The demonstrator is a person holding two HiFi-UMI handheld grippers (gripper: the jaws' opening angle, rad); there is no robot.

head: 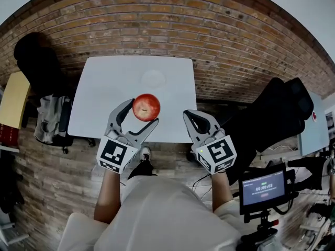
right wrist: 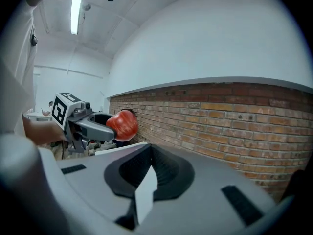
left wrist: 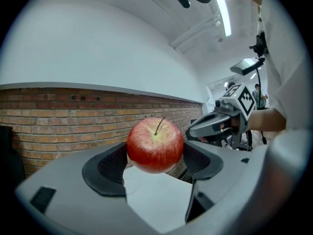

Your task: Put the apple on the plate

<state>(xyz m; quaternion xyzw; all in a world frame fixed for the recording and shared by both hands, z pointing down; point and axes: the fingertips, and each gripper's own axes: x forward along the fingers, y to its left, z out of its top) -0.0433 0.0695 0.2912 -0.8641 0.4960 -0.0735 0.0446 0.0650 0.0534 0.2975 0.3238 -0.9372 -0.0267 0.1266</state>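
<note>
In the head view, the left gripper [head: 142,112] holds the apple [head: 146,106] above the near part of the white table [head: 104,98], short of the plate [head: 153,78]. The right gripper [head: 188,114] hangs beside it. The left gripper view shows both pads pressed on the apple, stem up. The right gripper view shows its jaws together, nothing between.

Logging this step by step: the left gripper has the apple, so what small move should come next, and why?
Probably carry the apple forward and down toward the plate, jaws shut. The left gripper clamps it from both sides above the near part of the table, while the empty plate lies farther in. The right gripper is shut and holds nothing.
</note>
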